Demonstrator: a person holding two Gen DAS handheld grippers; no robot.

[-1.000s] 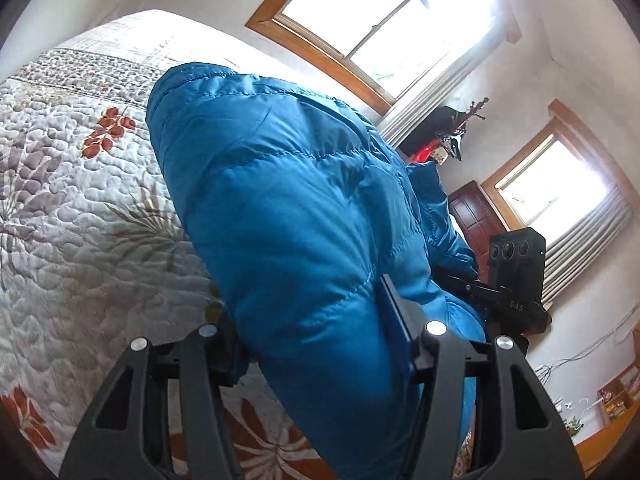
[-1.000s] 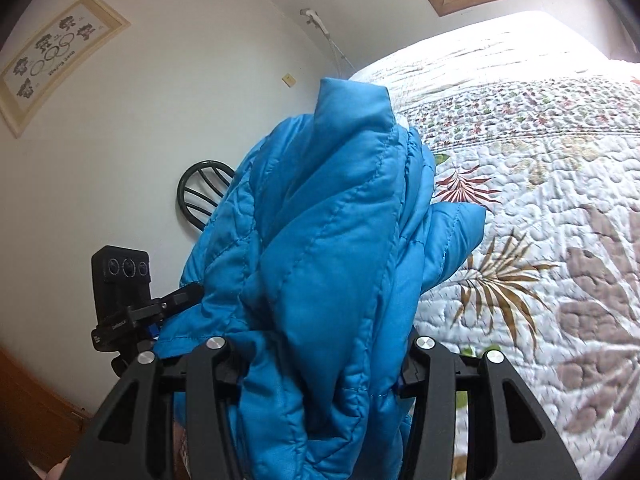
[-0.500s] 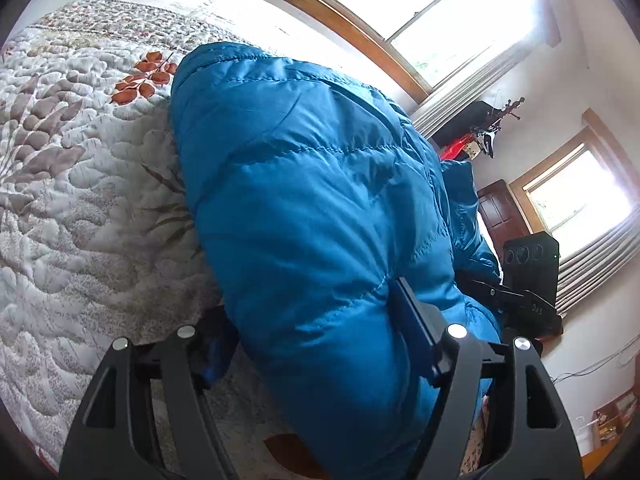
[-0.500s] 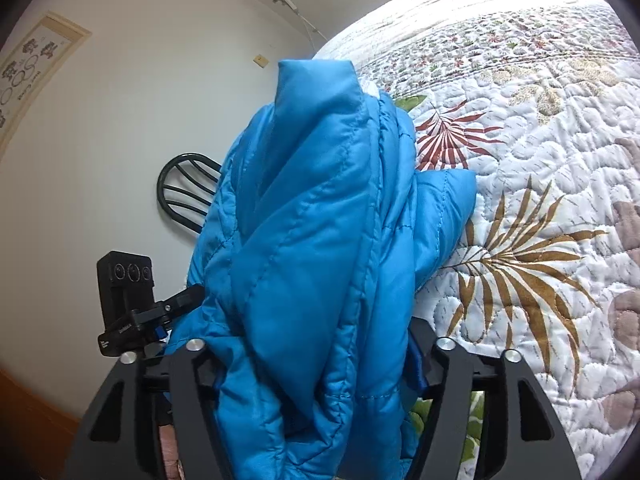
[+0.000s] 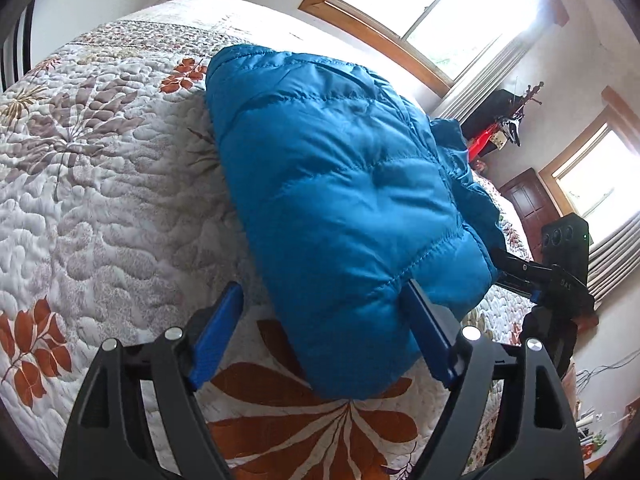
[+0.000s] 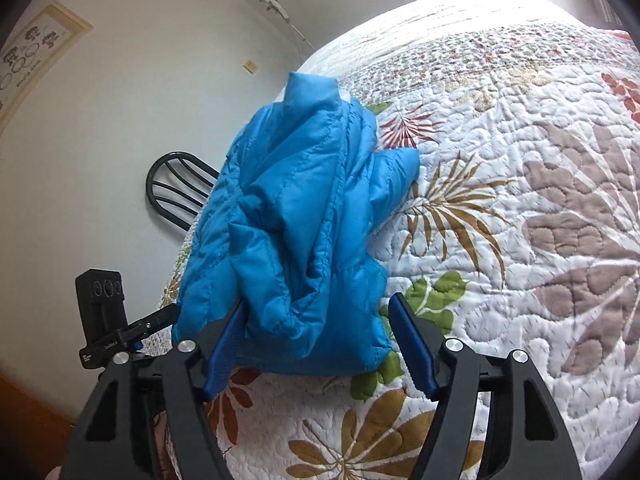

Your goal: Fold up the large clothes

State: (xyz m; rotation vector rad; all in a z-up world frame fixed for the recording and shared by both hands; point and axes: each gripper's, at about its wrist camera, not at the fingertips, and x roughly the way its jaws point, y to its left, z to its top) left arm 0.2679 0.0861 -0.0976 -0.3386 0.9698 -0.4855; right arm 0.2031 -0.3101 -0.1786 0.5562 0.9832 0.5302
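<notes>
Now | blue puffer jacket (image 5: 344, 200) lies bunched on the quilted bed (image 5: 100, 200) | left gripper (image 5: 320, 332) and right gripper (image 6: 320, 344): fingers apart, gripping nothing | jacket's near end sits between both finger pairs, long axis running away.

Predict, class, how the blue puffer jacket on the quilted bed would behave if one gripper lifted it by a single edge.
The blue puffer jacket would probably sag and unfold, since its bundle is soft and loosely heaped. Its puffy quilting suggests lightness for its bulk. The shiny shell may slip between fingers.
</notes>
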